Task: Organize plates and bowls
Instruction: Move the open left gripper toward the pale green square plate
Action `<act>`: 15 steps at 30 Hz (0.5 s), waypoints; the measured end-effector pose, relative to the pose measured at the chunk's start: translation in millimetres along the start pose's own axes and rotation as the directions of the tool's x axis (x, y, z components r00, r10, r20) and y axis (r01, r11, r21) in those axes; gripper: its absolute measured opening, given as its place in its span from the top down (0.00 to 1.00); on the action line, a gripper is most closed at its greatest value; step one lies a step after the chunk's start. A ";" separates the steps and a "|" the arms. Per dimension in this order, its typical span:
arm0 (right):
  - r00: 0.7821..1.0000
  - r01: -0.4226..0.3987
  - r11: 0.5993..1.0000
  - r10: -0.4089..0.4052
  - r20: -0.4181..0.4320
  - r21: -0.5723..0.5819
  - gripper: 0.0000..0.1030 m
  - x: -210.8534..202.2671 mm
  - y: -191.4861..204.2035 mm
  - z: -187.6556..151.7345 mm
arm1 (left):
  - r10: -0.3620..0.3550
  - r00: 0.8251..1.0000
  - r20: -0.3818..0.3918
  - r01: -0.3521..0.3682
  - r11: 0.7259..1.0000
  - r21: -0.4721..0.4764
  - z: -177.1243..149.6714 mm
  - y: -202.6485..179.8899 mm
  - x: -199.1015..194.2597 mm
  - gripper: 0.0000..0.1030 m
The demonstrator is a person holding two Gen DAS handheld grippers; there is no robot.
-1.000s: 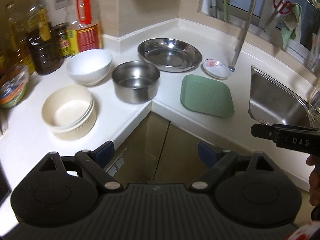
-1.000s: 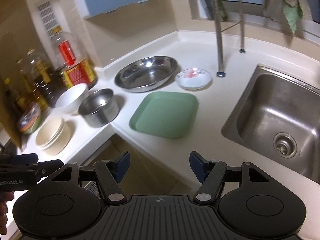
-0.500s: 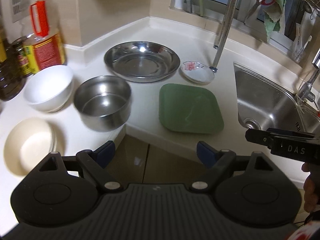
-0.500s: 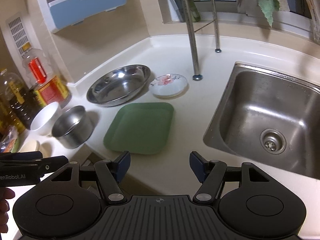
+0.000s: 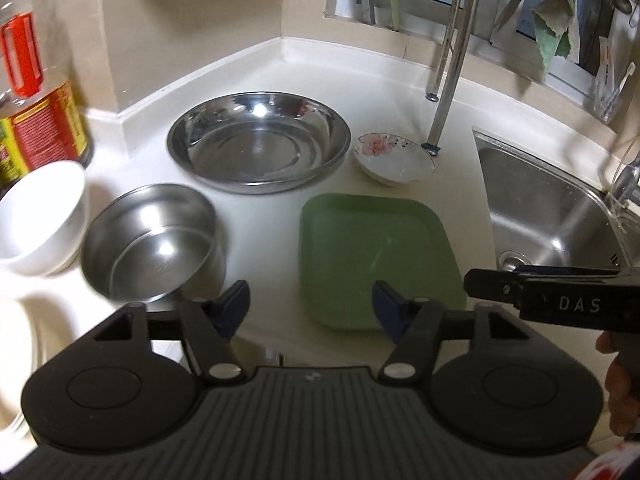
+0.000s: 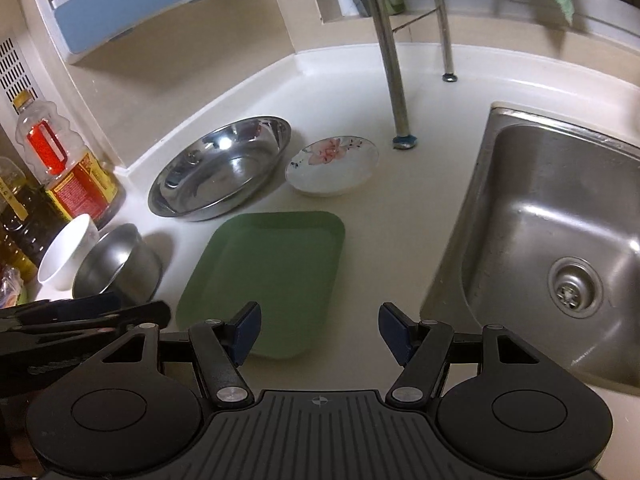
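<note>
A green square plate [image 5: 376, 256] [image 6: 264, 280] lies flat near the counter's front edge. Behind it sit a wide steel basin [image 5: 256, 140] [image 6: 220, 168] and a small flowered dish [image 5: 394, 156] [image 6: 332, 164]. A steel bowl [image 5: 152, 244] [image 6: 116, 268] and a white bowl [image 5: 40, 216] [image 6: 66, 252] stand to the left. A cream bowl stack [image 5: 16, 360] shows at the left edge. My left gripper [image 5: 310, 308] is open and empty above the counter edge, between steel bowl and green plate. My right gripper [image 6: 320, 330] is open and empty over the green plate's near right corner.
A steel sink [image 6: 560, 248] [image 5: 552, 216] lies to the right. Two rack poles [image 6: 390, 56] stand on the counter behind the dish. Oil bottles [image 6: 64, 168] [image 5: 32, 92] crowd the left wall. Scissors and a green cloth [image 5: 556, 36] hang by the window.
Both grippers have moved forward and rightward toward the counter. The dishes look larger and the green plate now lies just ahead of the fingers. Both stay open.
</note>
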State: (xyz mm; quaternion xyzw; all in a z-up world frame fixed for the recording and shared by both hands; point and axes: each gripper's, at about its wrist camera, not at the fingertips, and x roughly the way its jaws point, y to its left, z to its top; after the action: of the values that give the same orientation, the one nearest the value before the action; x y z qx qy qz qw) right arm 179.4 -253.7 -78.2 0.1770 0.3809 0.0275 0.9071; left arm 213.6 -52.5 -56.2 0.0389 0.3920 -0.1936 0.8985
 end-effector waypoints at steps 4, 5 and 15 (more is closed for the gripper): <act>1.000 -0.014 1.000 0.014 -0.011 -0.012 0.36 14.7 -4.3 4.9 | 0.014 1.000 0.001 -0.014 1.000 0.009 3.9 -6.4 17.0 0.47; 1.000 -0.017 1.000 0.017 -0.011 -0.014 0.37 17.8 -5.2 5.7 | 0.018 1.000 -0.002 -0.018 1.000 0.010 5.2 -7.7 21.0 0.48; 0.998 -0.043 0.999 0.042 -0.038 -0.028 0.63 41.5 -10.4 14.1 | 0.060 0.998 -0.036 -0.060 0.998 -0.013 10.9 -6.5 50.1 0.65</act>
State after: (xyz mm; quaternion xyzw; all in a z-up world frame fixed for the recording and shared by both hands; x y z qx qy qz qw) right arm 217.8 -260.0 -101.0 0.1713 0.3936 0.0555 0.9015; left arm 249.6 -76.8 -84.1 0.0477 0.4080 -0.1630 0.8971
